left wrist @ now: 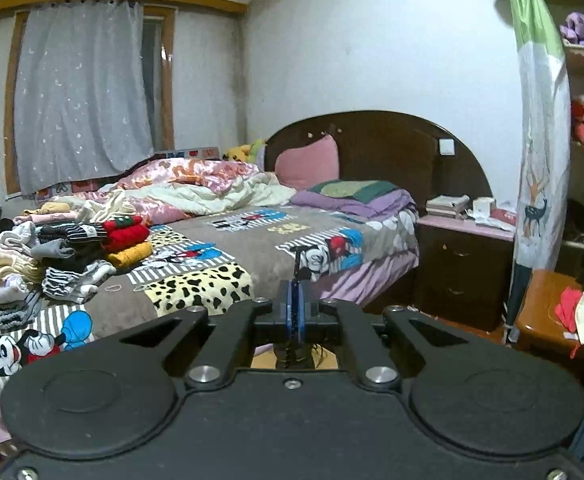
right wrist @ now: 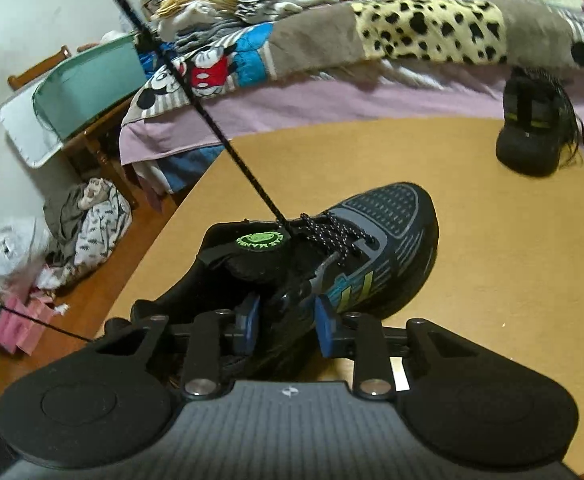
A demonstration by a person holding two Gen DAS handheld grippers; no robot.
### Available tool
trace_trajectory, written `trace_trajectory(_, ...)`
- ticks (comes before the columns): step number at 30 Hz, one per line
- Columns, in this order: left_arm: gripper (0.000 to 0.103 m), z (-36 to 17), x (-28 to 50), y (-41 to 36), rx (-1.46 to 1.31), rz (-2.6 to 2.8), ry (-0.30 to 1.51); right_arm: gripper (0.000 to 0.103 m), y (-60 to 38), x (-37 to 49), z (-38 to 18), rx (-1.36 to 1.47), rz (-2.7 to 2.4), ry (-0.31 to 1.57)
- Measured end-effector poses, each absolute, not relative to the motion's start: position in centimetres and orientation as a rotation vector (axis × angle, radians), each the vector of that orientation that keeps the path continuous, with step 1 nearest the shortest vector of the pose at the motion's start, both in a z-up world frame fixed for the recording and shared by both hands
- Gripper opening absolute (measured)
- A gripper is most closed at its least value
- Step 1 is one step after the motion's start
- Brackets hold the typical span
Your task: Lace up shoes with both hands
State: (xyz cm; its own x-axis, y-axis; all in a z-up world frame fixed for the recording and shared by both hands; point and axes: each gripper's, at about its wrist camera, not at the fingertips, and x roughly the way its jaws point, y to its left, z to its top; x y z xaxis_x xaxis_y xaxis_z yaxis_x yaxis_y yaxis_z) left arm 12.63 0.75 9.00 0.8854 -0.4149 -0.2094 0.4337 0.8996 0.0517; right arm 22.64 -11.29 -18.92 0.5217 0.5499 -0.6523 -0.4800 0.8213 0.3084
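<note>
My left tool [left wrist: 295, 312] is clenched on the black lace [right wrist: 227, 144], drawn taut from the shoe [right wrist: 332, 248] on the tan counter [right wrist: 512, 280]; my right tool [right wrist: 287, 322] gapes astride the padded heel; I judge tightening is underway; next, catch the other woven cord end.

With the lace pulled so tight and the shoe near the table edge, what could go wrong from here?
1. The lace runs taut from the shoe up out of view; pulling harder may lift or tip the shoe, since the right tool is open around its side, not clamping it.
2. The left tool is shut on only the lace end, which might slip out.
3. The shoe's heel lies near the table edge and could slide off.
</note>
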Motion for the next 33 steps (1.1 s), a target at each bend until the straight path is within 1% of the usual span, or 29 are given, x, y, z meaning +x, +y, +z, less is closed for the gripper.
trace_trajectory(6, 0.001, 8.2, 12.5, 3.0, 0.042, -0.384, 0.172, 0.024, -12.2, 22.4, -18.7, 0.046, 0.593, 0.789)
trace_trajectory(10, 0.001, 6.3, 12.9, 6.4, -0.023, -0.294, 0.196, 0.024, -13.7, 22.8, -19.0, 0.093, 0.591, 0.814)
trace_trajectory(14, 0.002, 3.4, 14.0, 9.3, -0.033, -0.177, 0.267, 0.024, -15.2, 23.2, -19.0, 0.211, 0.616, 0.852)
trace_trajectory(16, 0.002, 2.0, 14.9, 10.3, -0.024, -0.124, 0.296, 0.026, -16.3, 23.5, -19.1, 0.321, 0.619, 0.879)
trace_trajectory(21, 0.001, -0.9, 17.0, 12.8, 0.001, 0.004, 0.349, 0.028, -17.3, 24.1, -19.1, 0.469, 0.592, 0.88)
trace_trajectory(23, 0.001, -2.2, 17.8, 13.5, 0.019, 0.037, 0.388, 0.029, -16.5, 24.4, -19.2, 0.442, 0.576, 0.868)
trace_trajectory(25, 0.001, -3.7, 18.1, 14.1, 0.022, 0.047, 0.422, 0.032, -15.3, 24.7, -19.3, 0.384, 0.556, 0.862)
trace_trajectory(27, 0.001, -5.2, 18.7, 14.2, 0.032, 0.043, 0.458, 0.032, -14.2, 24.7, -19.4, 0.299, 0.548, 0.858)
trace_trajectory(29, 0.001, -6.2, 19.6, 13.5, 0.077, 0.001, 0.485, 0.032, -13.2, 24.6, -19.4, 0.213, 0.542, 0.853)
trace_trajectory(33, 0.001, -6.9, 21.0, 10.7, 0.113, -0.124, 0.492, 0.033, -13.3, 24.1, -19.6, 0.194, 0.552, 0.853)
